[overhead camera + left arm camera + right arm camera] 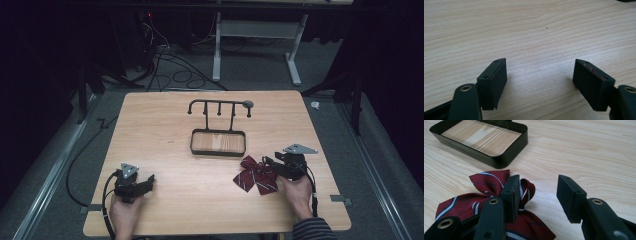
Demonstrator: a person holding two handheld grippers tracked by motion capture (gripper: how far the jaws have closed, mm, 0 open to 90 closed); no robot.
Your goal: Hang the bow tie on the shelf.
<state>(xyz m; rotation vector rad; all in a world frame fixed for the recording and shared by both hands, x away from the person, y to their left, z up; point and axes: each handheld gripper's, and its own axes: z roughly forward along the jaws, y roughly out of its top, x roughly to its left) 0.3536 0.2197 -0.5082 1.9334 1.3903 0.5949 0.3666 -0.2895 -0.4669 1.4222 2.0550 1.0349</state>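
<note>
At the desk's (165, 125) near right, the right claw (537, 195) stands wide beside the bow tie (484, 192); grasp pending, left claw (539, 80) idle, wide.

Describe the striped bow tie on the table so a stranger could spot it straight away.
Start at the light wooden table and find the black metal tray with a hook rack near its middle. Just in front of the tray's right corner lies the dark red bow tie with white and blue stripes, beside the right tongs. It is the table's one soft fabric item.
</note>
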